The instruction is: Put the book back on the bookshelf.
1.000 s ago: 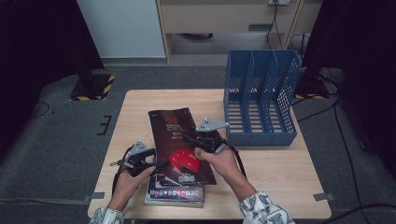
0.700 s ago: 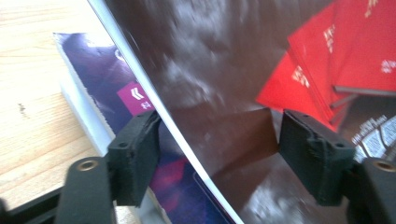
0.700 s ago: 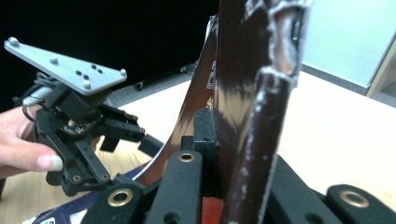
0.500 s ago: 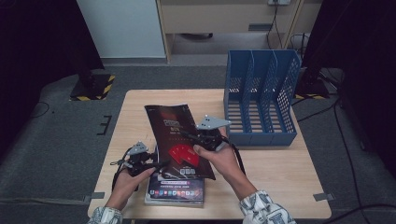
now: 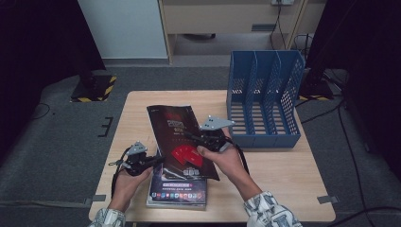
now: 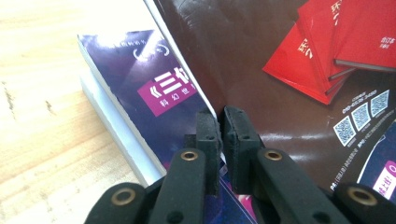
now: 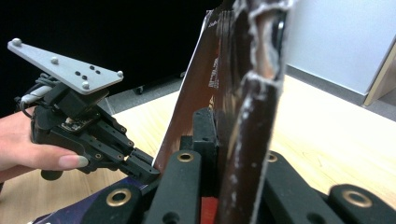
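A dark glossy magazine (image 5: 177,130) with red books printed on its cover lies slanted across the table, partly over a purple book (image 5: 177,191). My left gripper (image 5: 160,160) has just been closing and is now shut on the magazine's left edge; in the left gripper view the pads (image 6: 236,126) pinch the white edge of the magazine (image 6: 261,70) above the purple book (image 6: 154,88). My right gripper (image 5: 190,137) is shut on the magazine's right edge, and the right gripper view shows the worn edge (image 7: 243,130) clamped between its jaws, with the left gripper (image 7: 93,135) farther off.
A blue three-slot file holder (image 5: 265,99) stands at the table's back right, close to the right hand. The purple book rests on a white one near the wooden table's (image 5: 283,175) front edge. Dark floor surrounds the table.
The left gripper's jaws, open a second ago, have shut on the magazine's left edge. The right gripper has kept its hold and barely shifted.
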A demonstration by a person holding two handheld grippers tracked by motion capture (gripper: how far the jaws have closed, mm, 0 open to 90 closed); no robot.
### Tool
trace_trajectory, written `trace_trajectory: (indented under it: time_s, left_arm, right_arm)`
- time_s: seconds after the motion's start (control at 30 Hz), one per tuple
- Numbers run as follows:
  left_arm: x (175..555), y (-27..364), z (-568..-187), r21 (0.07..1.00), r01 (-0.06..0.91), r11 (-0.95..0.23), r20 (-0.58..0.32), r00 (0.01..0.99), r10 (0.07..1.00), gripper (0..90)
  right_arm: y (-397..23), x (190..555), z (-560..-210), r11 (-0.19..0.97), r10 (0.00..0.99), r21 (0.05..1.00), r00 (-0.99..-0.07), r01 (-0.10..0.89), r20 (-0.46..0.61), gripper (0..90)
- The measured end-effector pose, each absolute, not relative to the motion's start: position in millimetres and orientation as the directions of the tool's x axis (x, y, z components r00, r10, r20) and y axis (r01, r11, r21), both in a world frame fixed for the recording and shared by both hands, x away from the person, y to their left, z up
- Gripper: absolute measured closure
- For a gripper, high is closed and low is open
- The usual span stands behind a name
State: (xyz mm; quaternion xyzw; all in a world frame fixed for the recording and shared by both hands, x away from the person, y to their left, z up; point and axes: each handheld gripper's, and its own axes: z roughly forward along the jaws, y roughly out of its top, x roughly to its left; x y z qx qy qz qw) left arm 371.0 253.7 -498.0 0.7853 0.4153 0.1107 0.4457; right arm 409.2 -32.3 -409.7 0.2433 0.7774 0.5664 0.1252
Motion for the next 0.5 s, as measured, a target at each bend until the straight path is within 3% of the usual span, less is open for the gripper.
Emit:
trace_trajectory:
  time_s: [0.5]
  left_arm:
    - [368.8, 260.7, -489.9, 0.829, 0.525, -0.194, -0.211, 0.614, 0.761, 85.9]
  right_arm:
    - [-39.9, 408.6, -405.7, 0.246, 0.522, 0.943, -0.850, 0.225, 0.067, 84.6]
